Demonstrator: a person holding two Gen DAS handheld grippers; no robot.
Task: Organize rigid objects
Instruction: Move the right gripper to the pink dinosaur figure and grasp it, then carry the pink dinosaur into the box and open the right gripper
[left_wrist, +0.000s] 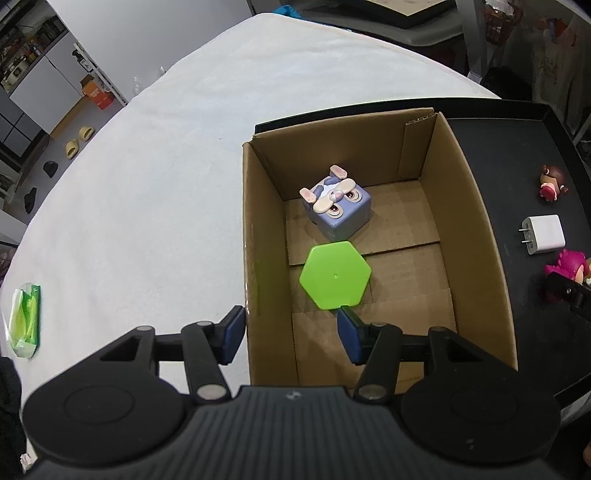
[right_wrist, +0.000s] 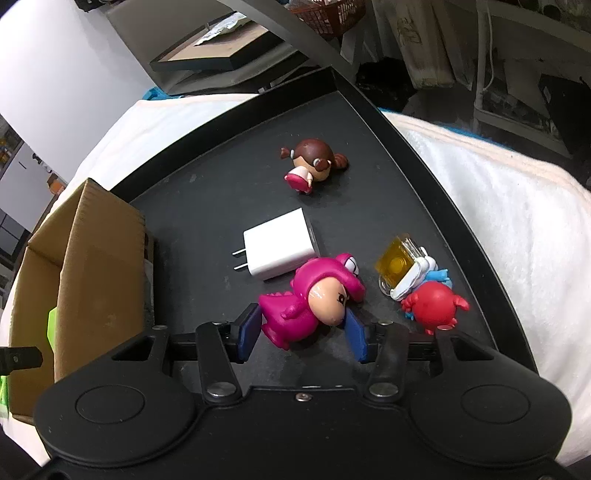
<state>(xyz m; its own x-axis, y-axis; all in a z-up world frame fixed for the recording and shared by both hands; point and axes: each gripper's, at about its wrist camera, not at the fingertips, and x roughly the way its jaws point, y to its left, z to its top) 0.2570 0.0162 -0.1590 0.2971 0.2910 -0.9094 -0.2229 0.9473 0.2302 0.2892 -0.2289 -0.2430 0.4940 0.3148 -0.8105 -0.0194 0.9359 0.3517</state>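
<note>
My right gripper (right_wrist: 301, 334) sits low over the black tray (right_wrist: 229, 155), its blue pads (right_wrist: 248, 332) closed against the pink dinosaur figure (right_wrist: 314, 295), which lies on its side between them; the left pad presses the figure's body and the right pad sits at its face; just beyond it lies the white charger (right_wrist: 280, 247), prongs pointing left; farther back the brown-haired doll (right_wrist: 314, 166) lies on its side, apart from the rest; to the right the red figure (right_wrist: 434, 304) lies against a yellow clear block (right_wrist: 397, 264); my left gripper (left_wrist: 291, 334) hangs at the near left wall of the cardboard box (left_wrist: 469, 221), fingers spread with nothing between them but that wall, one finger outside and one inside; in the box the green hexagon (left_wrist: 335, 278) lies flat just beyond my inner finger, and the purple bunny cube (left_wrist: 338, 206) stands behind it; on the white cloth (left_wrist: 166, 166) a green packet (left_wrist: 25, 321) lies far left
</note>
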